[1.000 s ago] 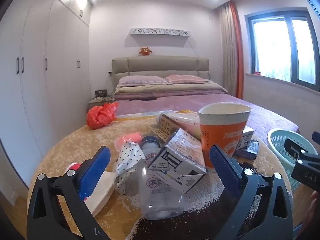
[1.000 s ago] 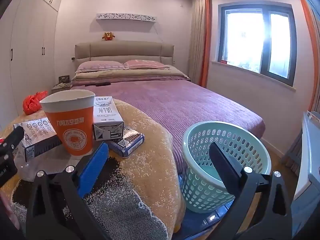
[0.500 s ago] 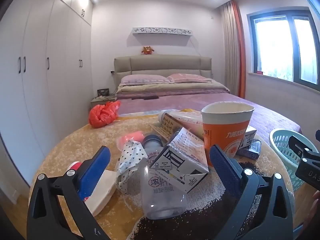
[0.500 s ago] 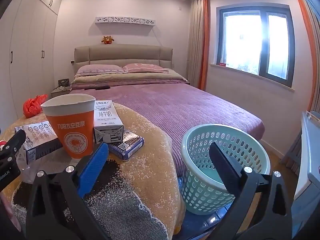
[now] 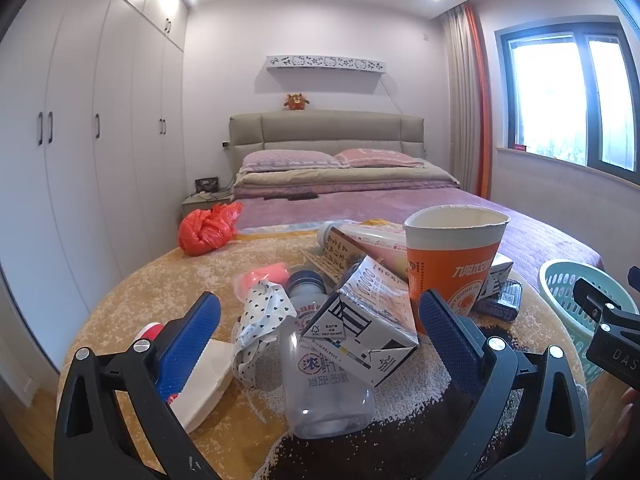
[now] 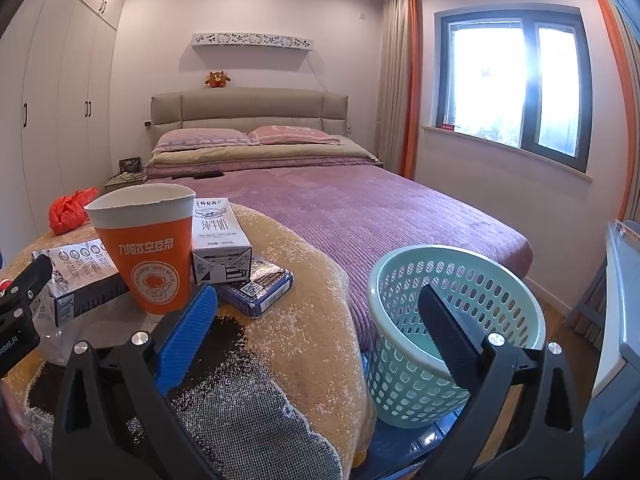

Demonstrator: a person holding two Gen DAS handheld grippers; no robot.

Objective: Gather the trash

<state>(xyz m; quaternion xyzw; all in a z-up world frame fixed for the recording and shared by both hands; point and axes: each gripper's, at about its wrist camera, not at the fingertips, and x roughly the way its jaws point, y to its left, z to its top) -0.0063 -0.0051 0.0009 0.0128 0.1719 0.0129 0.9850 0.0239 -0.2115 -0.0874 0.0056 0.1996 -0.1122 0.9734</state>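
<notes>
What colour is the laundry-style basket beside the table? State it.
Pale mint green basket, clearest in the right wrist view.

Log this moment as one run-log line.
left gripper: open, over clear bottle | right gripper: open, empty | basket: empty | phase: pre-grasp

The left gripper (image 5: 320,336) points forward and level, jaws spread wide with nothing between its blue-padded fingers (image 5: 192,340). The right gripper (image 6: 318,330) sits just beside it, likewise level, spread wide and holding nothing.
</notes>
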